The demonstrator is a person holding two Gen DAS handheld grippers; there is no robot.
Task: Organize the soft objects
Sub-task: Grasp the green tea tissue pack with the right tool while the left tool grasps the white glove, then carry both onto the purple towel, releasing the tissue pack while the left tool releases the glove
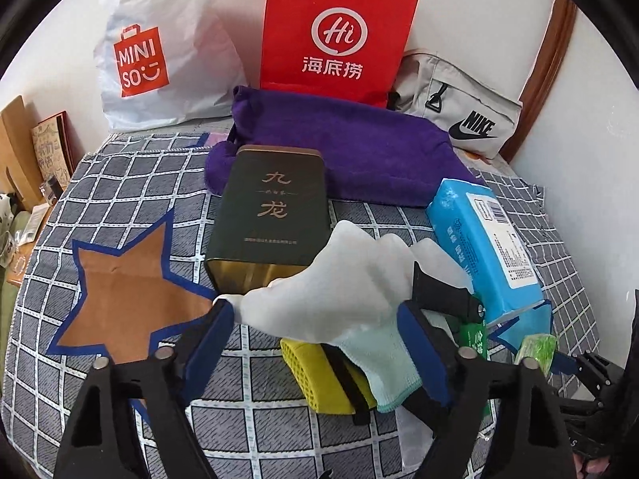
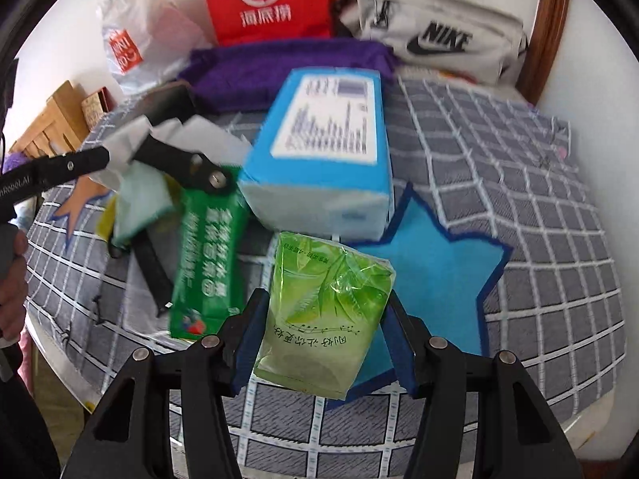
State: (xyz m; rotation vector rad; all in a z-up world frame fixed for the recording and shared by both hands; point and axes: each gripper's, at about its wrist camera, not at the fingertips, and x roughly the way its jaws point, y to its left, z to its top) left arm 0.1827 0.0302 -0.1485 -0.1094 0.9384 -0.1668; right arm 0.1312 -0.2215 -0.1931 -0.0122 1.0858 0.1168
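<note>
Hanging between the blue-padded jaws of the left gripper, a white glove is drooping over a yellow sponge block; the jaws are standing wide, with the glove's thumb tip lying against the left pad, and whether they are actually pinching it cannot be told. The glove's pale green cuff is trailing down toward the camera. Beyond it a dark tea tin is lying flat on the checked cloth covering the tabletop, just beside an orange star patch. A folded purple towel is lying behind the tin, in front of a red paper bag, a white Miniso bag and a grey Nike pouch.

The right gripper is gripping a small green tissue packet, its jaws pressing in on both sides of the wrapper. The packet is being held over the edge of a blue star patch. A blue tissue pack is lying just behind it, and a green carton is lying to its left.
</note>
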